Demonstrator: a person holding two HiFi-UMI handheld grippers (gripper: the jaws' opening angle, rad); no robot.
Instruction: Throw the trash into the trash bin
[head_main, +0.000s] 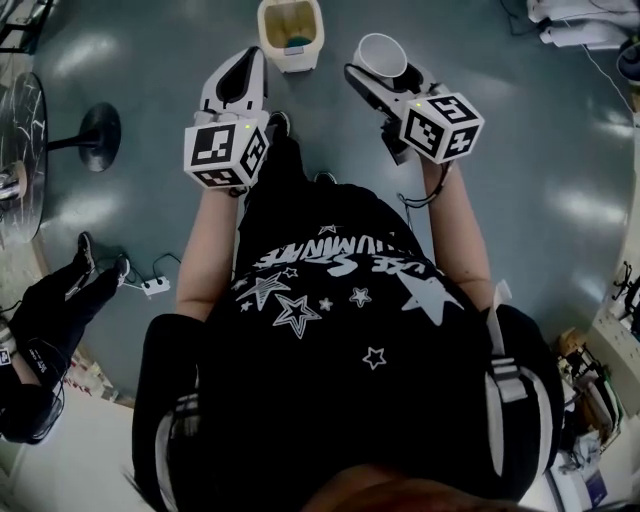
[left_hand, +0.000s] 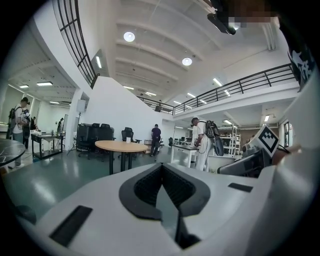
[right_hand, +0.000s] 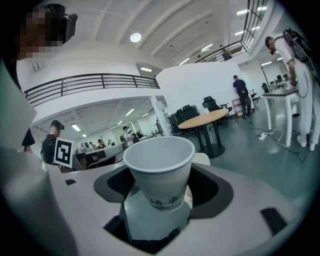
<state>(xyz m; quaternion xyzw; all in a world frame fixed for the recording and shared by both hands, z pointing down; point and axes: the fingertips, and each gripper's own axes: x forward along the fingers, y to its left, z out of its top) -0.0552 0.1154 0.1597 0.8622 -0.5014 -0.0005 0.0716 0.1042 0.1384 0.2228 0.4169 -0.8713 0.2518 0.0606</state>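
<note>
**Paper cup in transit.** A white paper cup (right_hand: 159, 172) is held mouth-up by its lower wall in the right gripper (head_main: 388, 68) at 1 o'clock. It is near the trash bin (head_main: 290, 58) at 12 o'clock. The cup is judged light, thin-walled and easily crushed, so the stiffer base is the better place to grip. The left gripper (head_main: 252, 60) is closed and empty.
</note>
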